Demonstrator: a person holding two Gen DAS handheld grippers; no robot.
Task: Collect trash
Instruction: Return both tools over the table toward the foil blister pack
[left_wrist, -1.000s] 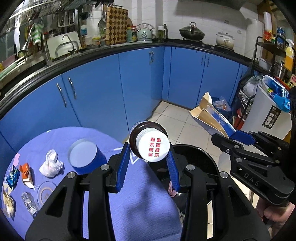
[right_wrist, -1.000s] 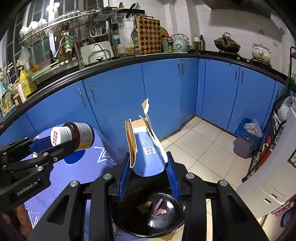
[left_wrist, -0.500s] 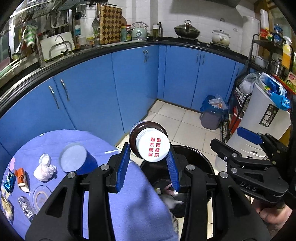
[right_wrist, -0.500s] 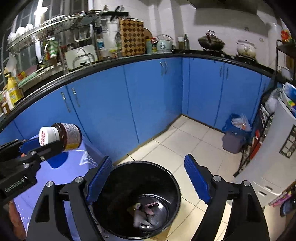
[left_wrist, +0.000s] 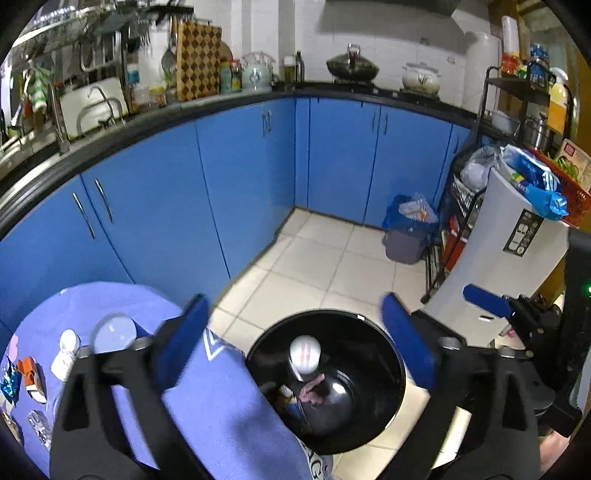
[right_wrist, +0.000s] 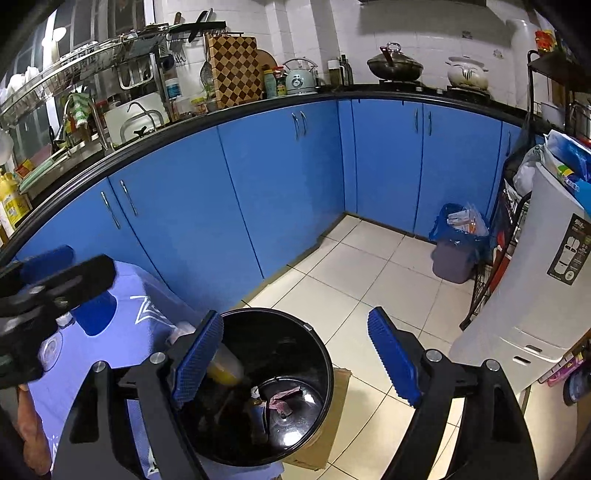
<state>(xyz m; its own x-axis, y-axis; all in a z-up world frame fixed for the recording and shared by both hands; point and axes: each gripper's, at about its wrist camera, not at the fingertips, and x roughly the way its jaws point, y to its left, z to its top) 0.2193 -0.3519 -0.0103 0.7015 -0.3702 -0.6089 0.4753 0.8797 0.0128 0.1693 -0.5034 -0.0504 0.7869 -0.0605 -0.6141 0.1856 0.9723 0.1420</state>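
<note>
Both grippers hang over the round black plastic trash bin (left_wrist: 391, 354) beside the bench, and both are empty: the left gripper (left_wrist: 299, 343) has its blue-padded fingers spread wide apart with nothing between them, and the right gripper (right_wrist: 295, 358) likewise stands open above the bin's mouth. Inside the bin a brown jar with a white cap (left_wrist: 305, 355) shows blurred, seemingly mid-fall, above a crumpled pinkish scrap (left_wrist: 312, 391) and other dark litter at the bottom, so part of the collecting looks done. Plenty is left, by the look of it: on the lilac-blue cloth-covered bench (left_wrist: 221, 406) there lie a white crumpled wad (left_wrist: 66, 356), an orange wrapper (left_wrist: 31, 376), a shiny blue foil packet (left_wrist: 9, 380) and a clear crinkled wrapper (left_wrist: 38, 424), with a blue cup with a pale top (left_wrist: 114, 330) near them. The bench's left edge is cut off by the lens, so more may lie beyond. In the right view a yellowish blurred object (right_wrist: 225, 369) at the bin's rim is half hidden behind a finger and cannot be identified.
</note>
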